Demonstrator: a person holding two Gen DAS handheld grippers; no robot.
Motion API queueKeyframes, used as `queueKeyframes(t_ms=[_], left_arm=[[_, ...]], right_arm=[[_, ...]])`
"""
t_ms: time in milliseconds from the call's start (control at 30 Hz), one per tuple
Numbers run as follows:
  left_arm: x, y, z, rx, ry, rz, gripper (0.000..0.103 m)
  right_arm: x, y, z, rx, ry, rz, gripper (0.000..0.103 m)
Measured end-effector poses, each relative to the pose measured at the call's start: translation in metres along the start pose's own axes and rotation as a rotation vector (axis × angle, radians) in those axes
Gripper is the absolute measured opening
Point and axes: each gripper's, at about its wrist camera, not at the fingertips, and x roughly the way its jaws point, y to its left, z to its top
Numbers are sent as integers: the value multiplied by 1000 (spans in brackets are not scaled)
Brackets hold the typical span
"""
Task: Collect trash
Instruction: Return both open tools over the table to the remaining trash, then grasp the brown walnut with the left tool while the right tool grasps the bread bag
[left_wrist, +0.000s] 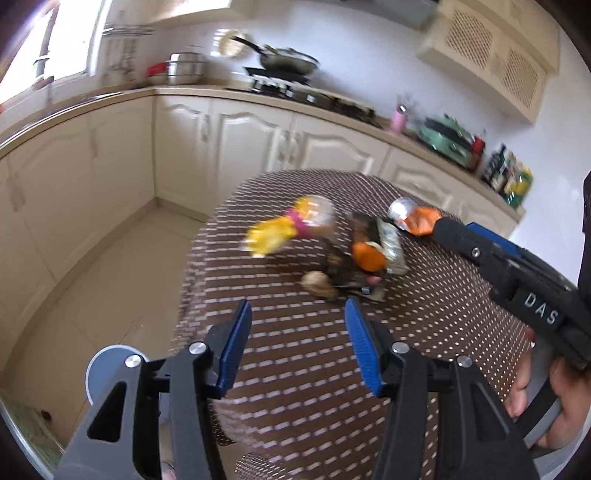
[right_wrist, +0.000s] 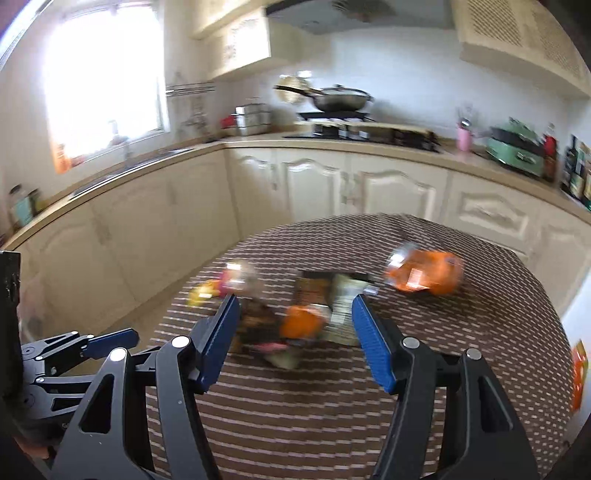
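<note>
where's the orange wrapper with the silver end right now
The orange wrapper lies on the brown patterned table, far right of the central trash pile. In the left wrist view it sits beside the right gripper.

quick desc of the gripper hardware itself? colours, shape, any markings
Both units match: the left gripper and right gripper have matte black angular linkage arms with triangular cut-outs, silver round pivot bolts, and flat blue ribbed finger pads. In the left wrist view the right unit's black body carries white "DAS" lettering and a blue strip; a bare hand grips it. No cables or sleeves visible.
</note>
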Motion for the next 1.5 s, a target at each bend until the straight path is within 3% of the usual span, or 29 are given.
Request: queueKeyframes(t_ms=[167,367,467,667,767,1100,1367,1500], left_arm=[[32,-20,5,26,40,10,52],[63,-22,15,51,81,95,52],[73,-20,18,50,104,93,51],[88,-15,19,42,132,92,24],[85,-12,17,35,110,77,19],[34,11,10,-40,-1,-13,19],[-2,69,11,-128,-80,123,19],[-6,94,12,-179,-95,157,19]], right_arm=[[6,-34,-9,52,34,-22,61],[13,-49,-14,78,50,-4,61],[17,-51,-13,81,57,5,62],[24,-53,-11,86,72,21,63],[25,-50,-10,87,73,23,64],[34,-13,1,46,79,81,65],[76,38,15,21,142,176,65],[104,50,23,27,165,162,65]])
